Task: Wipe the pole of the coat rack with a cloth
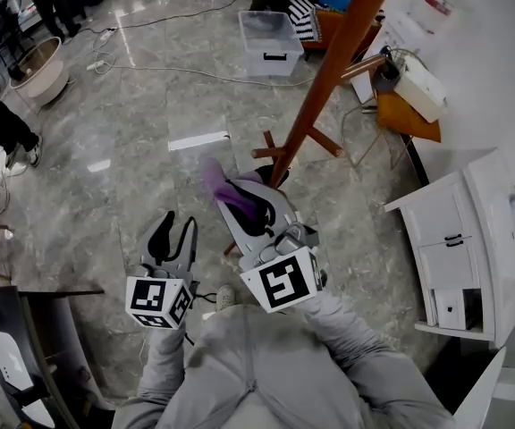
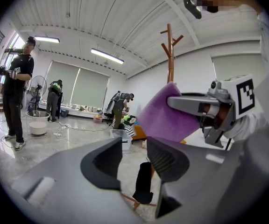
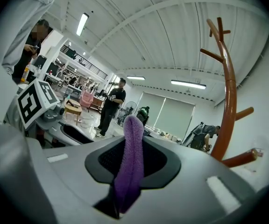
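- Right gripper (image 1: 244,206) is clenching a purple cloth (image 3: 130,164) between its jaws, with the cloth's folded edge poking up past the tips.
- Left gripper (image 2: 134,160) is hanging just beside it, jaws parted and gripping nothing.
- The cloth is sitting low, near the foot of the coat rack pole (image 1: 329,70) and by the crossed feet (image 1: 271,153). In the right gripper view the pole is rising off to the right, clear of the cloth's edge.
- Bare marble floor (image 1: 150,105) is stretching away to the left. A white cabinet (image 1: 468,239) is crowding the right side, and a clear plastic bin (image 1: 271,43) is sitting farther off.
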Available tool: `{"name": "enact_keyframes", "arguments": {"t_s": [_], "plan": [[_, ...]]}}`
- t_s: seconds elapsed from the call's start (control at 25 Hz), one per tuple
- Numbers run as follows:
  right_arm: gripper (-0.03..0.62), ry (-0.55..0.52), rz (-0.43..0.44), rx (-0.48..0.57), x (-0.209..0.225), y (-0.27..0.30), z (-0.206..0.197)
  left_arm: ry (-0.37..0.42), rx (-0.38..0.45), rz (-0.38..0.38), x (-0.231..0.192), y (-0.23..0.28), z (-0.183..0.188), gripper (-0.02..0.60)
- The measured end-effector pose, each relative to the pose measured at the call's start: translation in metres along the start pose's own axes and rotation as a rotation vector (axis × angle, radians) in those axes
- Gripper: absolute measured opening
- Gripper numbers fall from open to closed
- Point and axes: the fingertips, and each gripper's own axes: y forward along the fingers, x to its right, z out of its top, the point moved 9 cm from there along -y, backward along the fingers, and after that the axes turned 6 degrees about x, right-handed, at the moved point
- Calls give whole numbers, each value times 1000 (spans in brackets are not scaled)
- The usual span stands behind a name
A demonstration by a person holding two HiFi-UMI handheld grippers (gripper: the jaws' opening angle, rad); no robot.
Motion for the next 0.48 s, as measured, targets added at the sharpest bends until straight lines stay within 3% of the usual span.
{"name": "enact_keyframes", "arguments": {"t_s": [0.24,0.48], "plan": [[67,41,-49,-90,8,-33,-17,6,-2,-41,16,10,1,170],[67,90,-162,-122,27,-69,-30,20,-5,-88,33,22,4,170]]}}
